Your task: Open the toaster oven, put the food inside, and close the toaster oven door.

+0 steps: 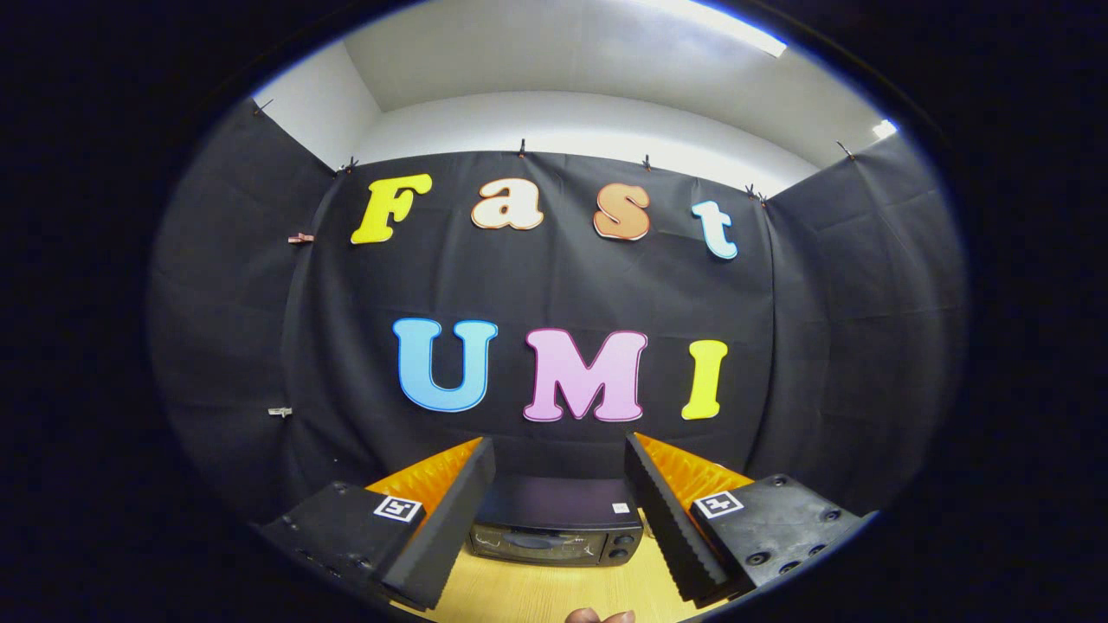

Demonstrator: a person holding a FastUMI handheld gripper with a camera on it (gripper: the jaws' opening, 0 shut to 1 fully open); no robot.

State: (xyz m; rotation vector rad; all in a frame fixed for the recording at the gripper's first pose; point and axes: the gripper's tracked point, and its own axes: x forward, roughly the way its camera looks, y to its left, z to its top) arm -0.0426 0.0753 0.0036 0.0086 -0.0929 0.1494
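Two jaws sit wide open with nothing held, gripper (558, 484) hovering above the tabletop (554, 593). Oven (556, 529) sits straight ahead between them, door shut, against the far wall. Bit of a hand (599, 616) shows at the near edge.

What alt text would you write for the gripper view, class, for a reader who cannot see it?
A closed toaster oven sits on a wooden table against the booth's black cloth wall, seen ahead between the open, empty jaws of the gripper. A bit of a hand shows on the table nearest the camera.
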